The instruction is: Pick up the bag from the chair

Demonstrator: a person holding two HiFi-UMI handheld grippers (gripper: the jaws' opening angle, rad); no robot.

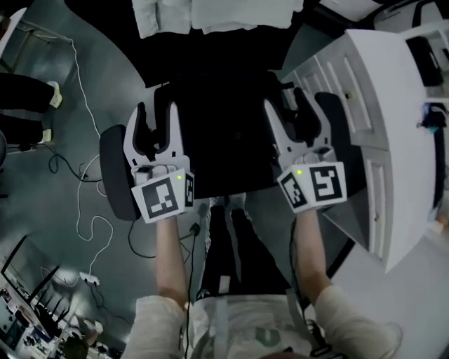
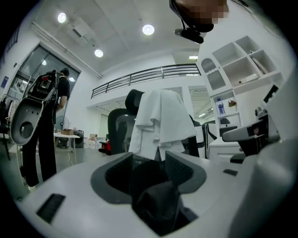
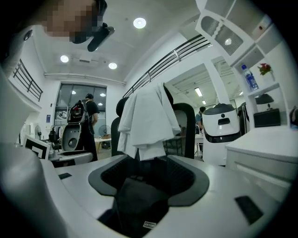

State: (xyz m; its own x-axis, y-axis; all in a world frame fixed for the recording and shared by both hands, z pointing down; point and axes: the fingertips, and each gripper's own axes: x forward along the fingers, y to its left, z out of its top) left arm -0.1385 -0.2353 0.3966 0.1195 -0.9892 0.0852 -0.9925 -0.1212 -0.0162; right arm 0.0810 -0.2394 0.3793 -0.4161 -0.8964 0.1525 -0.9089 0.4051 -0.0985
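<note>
The black bag (image 1: pixel 223 130) lies on the seat of a black chair (image 1: pixel 112 172) and is hard to tell apart from the dark seat in the head view. My left gripper (image 1: pixel 156 118) is at the bag's left side and my right gripper (image 1: pixel 302 116) at its right. In the left gripper view, a fold of the black bag fabric (image 2: pixel 156 200) bunches between the jaws of the left gripper (image 2: pixel 149 172). In the right gripper view, bag fabric (image 3: pixel 137 204) with a small label fills the gap of the right gripper (image 3: pixel 146 181).
A white cloth (image 1: pixel 210 14) hangs over the chair's backrest (image 2: pixel 160 121). A white shelf cabinet (image 1: pixel 379 105) stands close on the right. White cables (image 1: pixel 88 203) trail over the floor at left, where a person's legs (image 1: pixel 24 98) stand. A white robot (image 3: pixel 223 123) is behind.
</note>
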